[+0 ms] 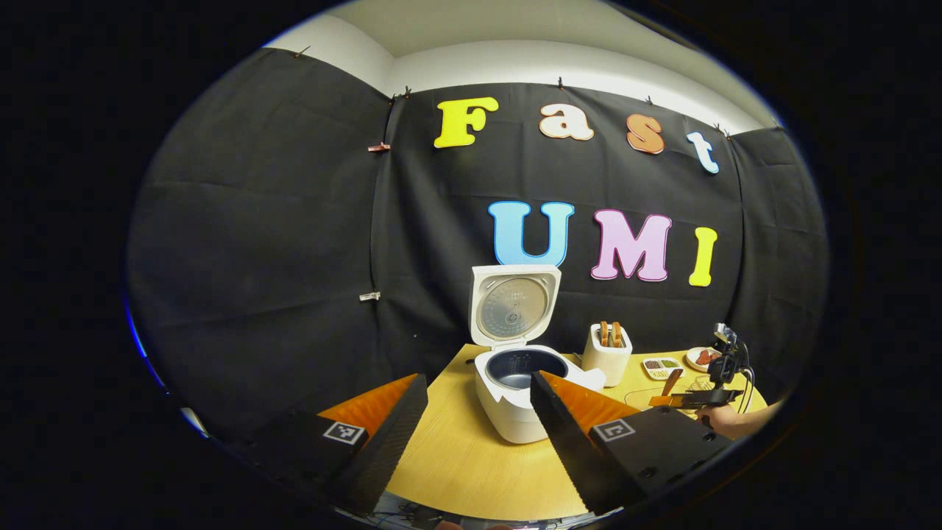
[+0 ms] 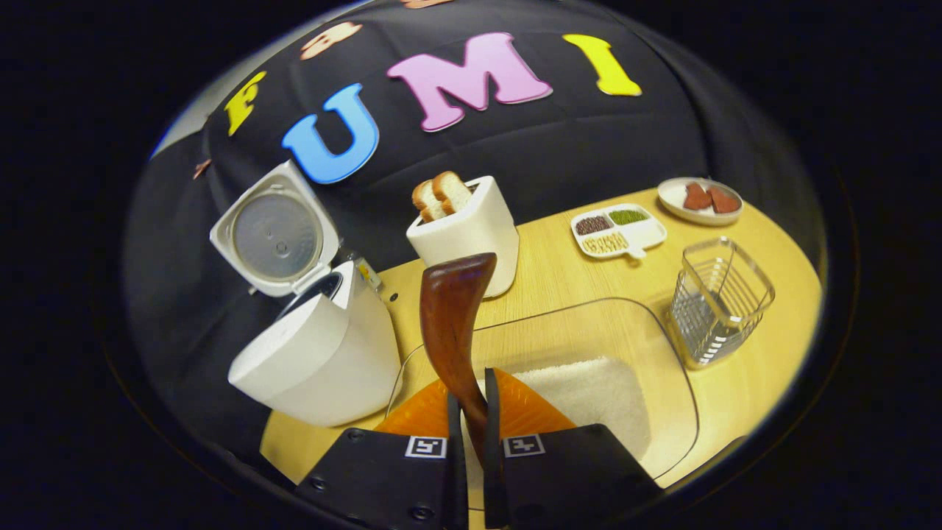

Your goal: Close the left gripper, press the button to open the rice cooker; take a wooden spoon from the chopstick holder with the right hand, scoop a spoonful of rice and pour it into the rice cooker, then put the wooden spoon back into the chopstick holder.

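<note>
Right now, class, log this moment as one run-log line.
rice cooker: lid open | left tongs: open, idle | right tongs: shut on wooden spoon, above rice container | chopstick holder: empty

A white toaster [image 2: 471,228] with two bread slices [image 2: 440,196] stands near the tabletop's [image 2: 544,272] back edge. Toward the back right corner lie a divided white dish [image 2: 618,230] of beans and grains and a small plate [image 2: 699,200] holding reddish-brown pieces.
</note>
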Demonstrator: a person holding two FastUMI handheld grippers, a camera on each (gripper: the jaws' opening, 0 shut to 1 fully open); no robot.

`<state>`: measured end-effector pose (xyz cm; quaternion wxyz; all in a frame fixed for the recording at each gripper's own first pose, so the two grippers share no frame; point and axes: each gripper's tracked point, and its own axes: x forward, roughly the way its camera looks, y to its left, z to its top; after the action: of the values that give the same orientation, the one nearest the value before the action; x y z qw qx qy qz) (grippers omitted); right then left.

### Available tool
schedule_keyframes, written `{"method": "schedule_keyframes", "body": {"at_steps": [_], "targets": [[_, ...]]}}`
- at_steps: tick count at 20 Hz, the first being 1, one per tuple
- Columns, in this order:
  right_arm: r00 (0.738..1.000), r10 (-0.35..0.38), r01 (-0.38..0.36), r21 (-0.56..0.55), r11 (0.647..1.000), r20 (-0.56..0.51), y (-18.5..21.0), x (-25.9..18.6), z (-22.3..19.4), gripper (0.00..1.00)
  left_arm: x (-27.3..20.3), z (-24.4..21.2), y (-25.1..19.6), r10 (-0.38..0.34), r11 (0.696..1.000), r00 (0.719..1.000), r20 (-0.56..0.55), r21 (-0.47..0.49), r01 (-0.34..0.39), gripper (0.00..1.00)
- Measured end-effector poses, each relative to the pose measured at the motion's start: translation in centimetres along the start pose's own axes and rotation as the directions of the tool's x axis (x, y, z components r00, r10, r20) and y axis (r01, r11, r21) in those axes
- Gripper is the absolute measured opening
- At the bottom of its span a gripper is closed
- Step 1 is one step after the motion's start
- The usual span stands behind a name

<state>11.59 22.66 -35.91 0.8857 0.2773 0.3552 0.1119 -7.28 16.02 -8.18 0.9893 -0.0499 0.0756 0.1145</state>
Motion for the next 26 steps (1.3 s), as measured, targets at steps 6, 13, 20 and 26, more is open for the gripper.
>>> {"method": "schedule_keyframes", "body": {"at_steps": [6, 13, 20, 26], "targets": [[0.996, -0.001, -0.027, 0.311, 0.950, 0.090, -3.0, -2.4, 3.7, 0.13, 0.7, 0.4, 0.5, -0.016, 1.000, 1.000, 0.012, -0.008, 0.016, 0.96], [0.979, -0.008, -0.088, 0.463, 0.882, 0.201, -3.9, -6.2, 8.6, 0.12, 1.7, 0.5, 0.3, -0.045, 0.999, 0.999, 0.026, -0.020, 0.045, 0.96], [0.966, 0.027, -0.157, 0.499, 0.852, 0.257, 0.4, -9.0, 13.1, 0.13, 1.8, 0.5, 1.1, -0.060, 0.997, 0.998, 0.036, -0.045, 0.062, 0.97], [0.951, 0.129, -0.260, 0.503, 0.824, 0.280, 9.2, -9.5, 15.8, 0.13, 2.3, 0.1, 2.2, -0.070, 0.995, 0.997, 0.033, -0.066, 0.072, 0.94]]}}
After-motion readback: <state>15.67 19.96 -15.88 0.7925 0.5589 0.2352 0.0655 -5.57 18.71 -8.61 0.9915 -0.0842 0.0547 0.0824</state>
